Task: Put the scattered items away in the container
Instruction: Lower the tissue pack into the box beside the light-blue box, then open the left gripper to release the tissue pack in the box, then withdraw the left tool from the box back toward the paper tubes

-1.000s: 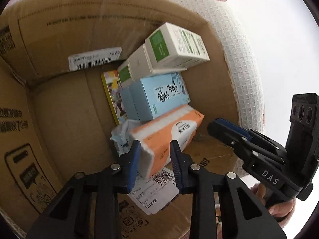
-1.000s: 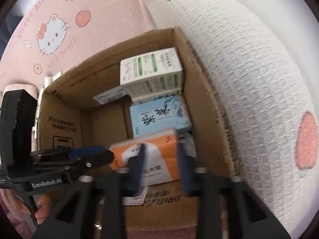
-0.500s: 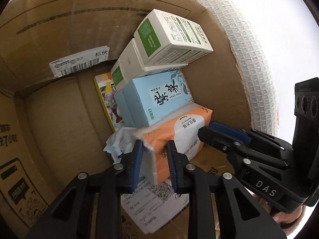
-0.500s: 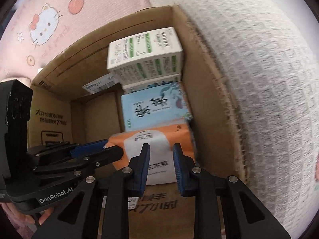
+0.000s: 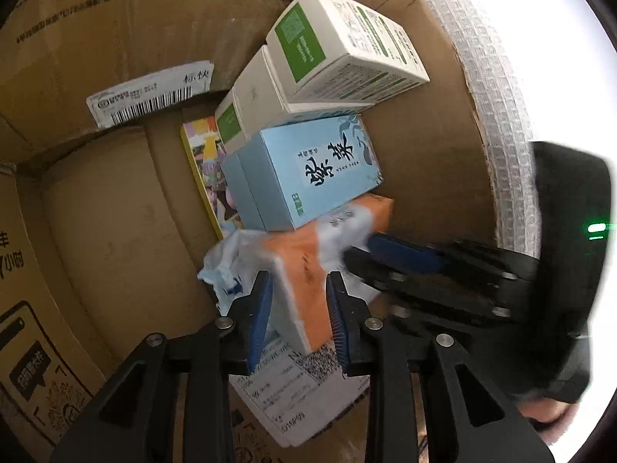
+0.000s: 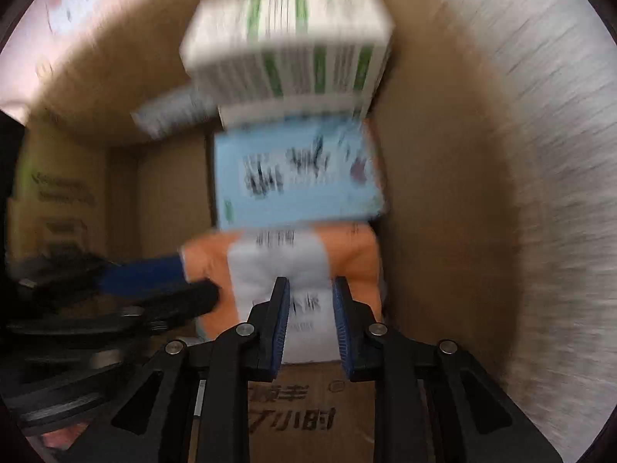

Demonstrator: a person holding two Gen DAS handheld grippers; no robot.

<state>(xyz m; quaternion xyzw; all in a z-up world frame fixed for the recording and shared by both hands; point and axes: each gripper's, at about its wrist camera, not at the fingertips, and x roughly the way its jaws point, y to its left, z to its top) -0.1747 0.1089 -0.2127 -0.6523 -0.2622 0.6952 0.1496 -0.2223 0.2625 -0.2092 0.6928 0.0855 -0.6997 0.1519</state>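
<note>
Deep inside the cardboard box (image 5: 96, 208), the left tool (image 5: 299, 312) pinches the near end of the orange tissue pack (image 5: 308, 266), which lies at 6 o'clock below the blue carton (image 5: 308, 169) and green-and-white cartons (image 5: 339, 50). The right tool (image 6: 310, 320) hangs part-open over it, gripping nothing. Packing looks nearly finished, nothing visible outside; against half a second ago, both tools have pushed deeper, and the right view blurs.

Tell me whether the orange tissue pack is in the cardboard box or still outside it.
In. The orange tissue pack lies within the cardboard box walls, beneath the light blue box, with the left tongs straddling its near end.
</note>
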